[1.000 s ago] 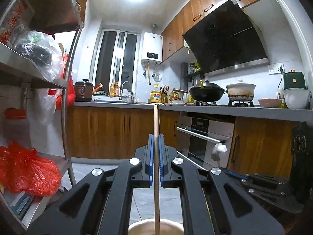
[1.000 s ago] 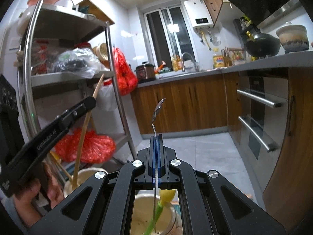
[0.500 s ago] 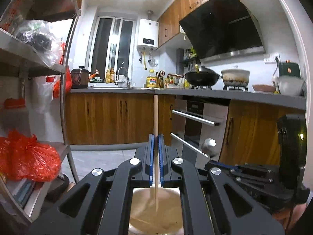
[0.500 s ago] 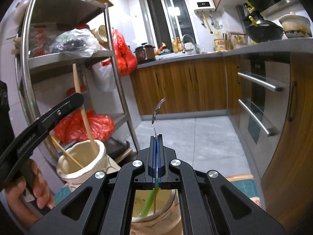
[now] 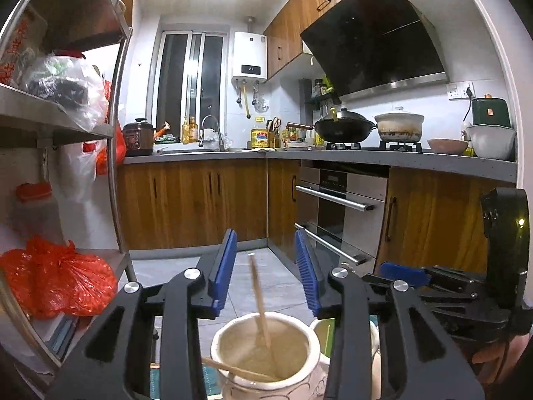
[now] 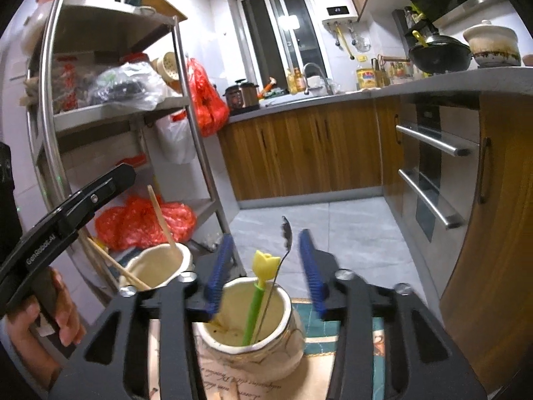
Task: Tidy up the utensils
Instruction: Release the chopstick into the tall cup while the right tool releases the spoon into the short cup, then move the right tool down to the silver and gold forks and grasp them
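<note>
My left gripper [image 5: 266, 266] is open above a cream ceramic jar [image 5: 266, 353]. A wooden chopstick [image 5: 259, 296] stands loose in that jar, and another chopstick [image 5: 233, 370] leans inside it. My right gripper [image 6: 265, 263] is open above a second cream jar [image 6: 253, 333]. A thin metal spoon [image 6: 278, 266] and a green utensil with a yellow tulip top [image 6: 258, 286] stand in that jar. The left jar [image 6: 156, 263] with its chopstick [image 6: 161, 216] shows at the left of the right wrist view, under the left gripper's black arm [image 6: 66, 206].
A steel shelf rack [image 6: 193, 153] with red bags [image 6: 143, 220] stands at the left. Wooden cabinets [image 5: 193, 200] and an oven [image 5: 339, 206] line the back and right. The jars rest on a patterned mat [image 6: 333, 330]. Grey tile floor [image 6: 316, 226] lies ahead.
Both grippers have opened. The chopstick has dropped from the left gripper into the left jar. The spoon has dropped from the right gripper into the right jar.
</note>
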The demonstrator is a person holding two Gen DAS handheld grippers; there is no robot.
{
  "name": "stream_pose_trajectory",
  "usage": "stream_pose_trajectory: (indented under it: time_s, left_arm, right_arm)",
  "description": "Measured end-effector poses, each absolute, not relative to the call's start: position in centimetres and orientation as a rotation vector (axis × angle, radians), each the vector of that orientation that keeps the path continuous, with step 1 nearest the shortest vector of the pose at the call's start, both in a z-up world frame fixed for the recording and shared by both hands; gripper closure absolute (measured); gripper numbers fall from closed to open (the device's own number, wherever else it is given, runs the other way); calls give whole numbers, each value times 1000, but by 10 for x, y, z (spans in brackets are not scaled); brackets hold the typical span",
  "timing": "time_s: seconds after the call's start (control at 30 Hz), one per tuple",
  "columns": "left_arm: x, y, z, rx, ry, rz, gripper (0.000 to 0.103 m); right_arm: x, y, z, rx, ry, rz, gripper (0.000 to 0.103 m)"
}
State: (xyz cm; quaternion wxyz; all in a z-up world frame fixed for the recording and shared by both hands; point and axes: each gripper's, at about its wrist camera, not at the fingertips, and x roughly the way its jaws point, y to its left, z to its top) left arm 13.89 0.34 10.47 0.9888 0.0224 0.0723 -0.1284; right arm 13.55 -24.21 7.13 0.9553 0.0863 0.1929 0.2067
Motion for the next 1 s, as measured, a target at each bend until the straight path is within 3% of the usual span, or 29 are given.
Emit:
stream_pose_trajectory:
  time_s: [0.03, 0.13, 0.23, 0.3, 1.0]
  left_arm:
    - [136, 4, 106, 49, 144, -253, 55]
    - [123, 6, 111, 50, 133, -243, 34]
    - [108, 12, 116, 44, 113, -226, 12]
    - [97, 16, 119, 33, 111, -220, 7]
    - [21, 48, 106, -61, 224, -167, 6]
  right_arm:
    - [132, -244, 73, 184, 387, 422, 31]
    - [120, -251, 79, 208, 366, 431, 11]
    - [105, -256, 86, 199, 345, 432, 6]
    - [98, -258, 91, 189, 333, 419, 5]
    - [19, -289, 97, 114, 284, 289, 5]
